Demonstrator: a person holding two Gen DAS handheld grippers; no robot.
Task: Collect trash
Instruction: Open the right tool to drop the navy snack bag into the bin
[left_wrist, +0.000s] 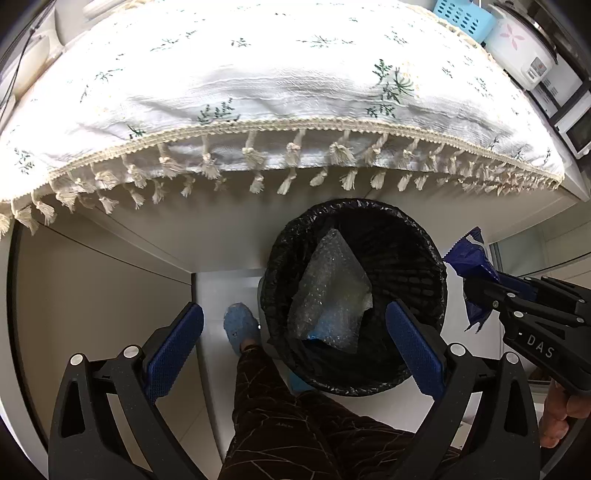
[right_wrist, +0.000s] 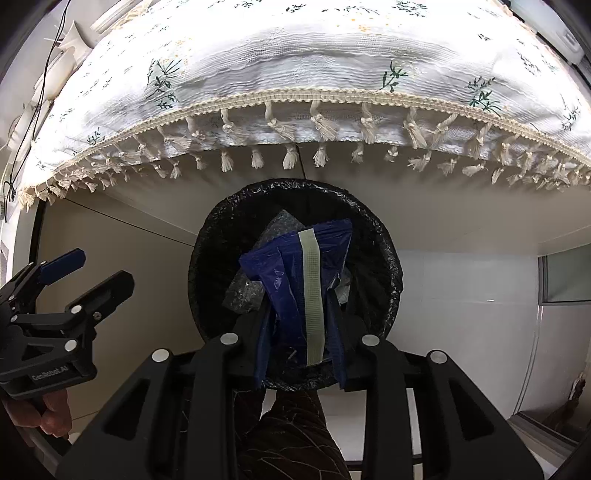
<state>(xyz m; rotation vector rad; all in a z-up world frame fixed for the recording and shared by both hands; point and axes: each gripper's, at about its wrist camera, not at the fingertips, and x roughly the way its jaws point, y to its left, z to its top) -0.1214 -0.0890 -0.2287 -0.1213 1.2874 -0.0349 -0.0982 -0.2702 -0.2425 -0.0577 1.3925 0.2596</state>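
Note:
A black-lined trash bin (left_wrist: 417, 229) stands on the floor under the table edge; it also shows in the right wrist view (right_wrist: 384, 266). Clear bubble wrap (left_wrist: 328, 291) lies inside it. My left gripper (left_wrist: 295, 354) is open and empty, above the bin's near left side. My right gripper (right_wrist: 301, 343) is shut on a dark blue wrapper (right_wrist: 291, 280) with a pale strip, held over the bin's mouth. In the left wrist view the wrapper (left_wrist: 474, 266) hangs at the bin's right rim, with the right gripper (left_wrist: 480, 291) behind it. The open left gripper (right_wrist: 88, 269) shows in the right wrist view.
A table with a white floral, tasselled cloth (left_wrist: 280, 81) overhangs the bin. A blue basket (left_wrist: 461, 16) and a rice cooker (left_wrist: 521, 48) stand at its far right. The person's leg (left_wrist: 280, 417) and blue slipper (left_wrist: 240, 325) are beside the bin.

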